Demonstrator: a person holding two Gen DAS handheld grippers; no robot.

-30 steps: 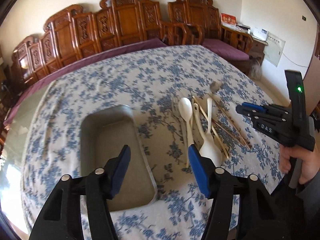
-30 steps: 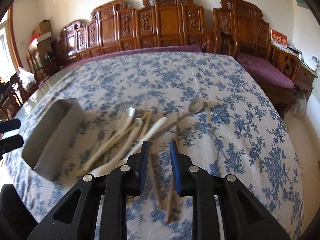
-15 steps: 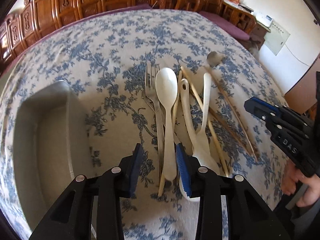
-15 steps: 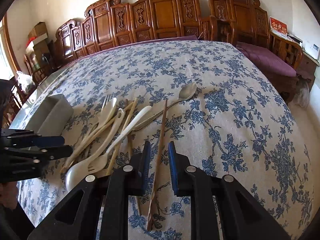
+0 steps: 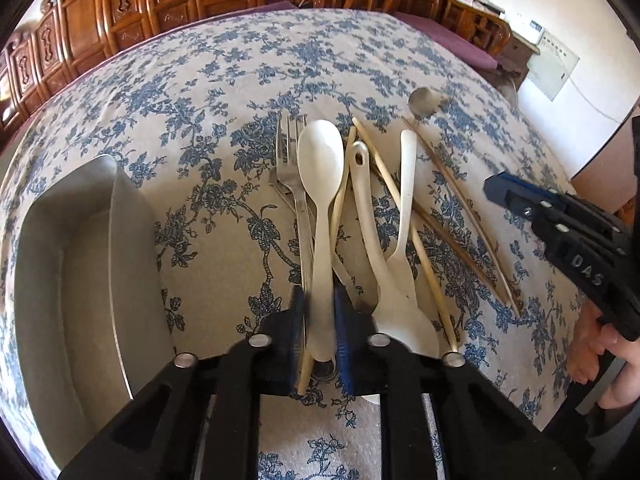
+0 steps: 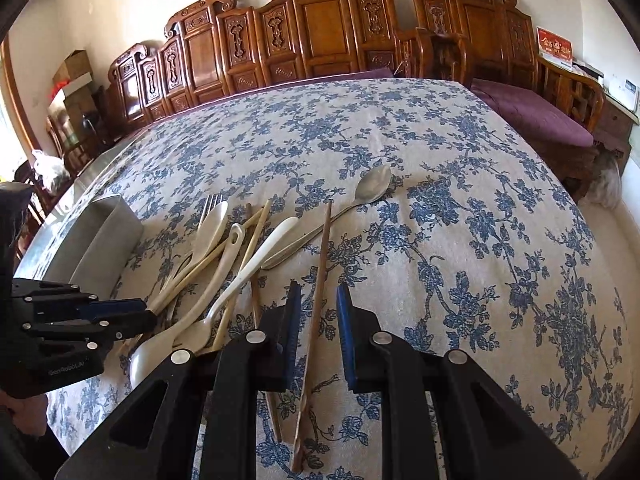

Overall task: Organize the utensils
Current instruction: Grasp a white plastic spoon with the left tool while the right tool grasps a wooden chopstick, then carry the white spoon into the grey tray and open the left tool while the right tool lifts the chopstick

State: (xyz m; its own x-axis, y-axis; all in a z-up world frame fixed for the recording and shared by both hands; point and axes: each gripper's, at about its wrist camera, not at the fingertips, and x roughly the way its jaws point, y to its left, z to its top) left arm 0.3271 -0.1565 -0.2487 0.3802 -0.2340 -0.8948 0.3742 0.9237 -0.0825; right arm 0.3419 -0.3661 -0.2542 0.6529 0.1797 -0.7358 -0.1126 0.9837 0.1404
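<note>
- The white spoon lies on the table, its handle running between our left gripper fingers.
- Those fingers have just been closing and now pinch the handle.
- A dark chopstick lies between our right gripper fingers, which stand slightly apart, not touching it.
- A metal tray sits just left.

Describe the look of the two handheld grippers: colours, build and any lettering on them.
Both are black plastic with triangular cut-outs, silver pivot bolts and blue ribbed pads on the fingers. The left gripper carries small pale lettering on its side in the right wrist view. The right gripper shows raised letters reading "DAS" on its body in the left wrist view. No cables are visible.
</note>
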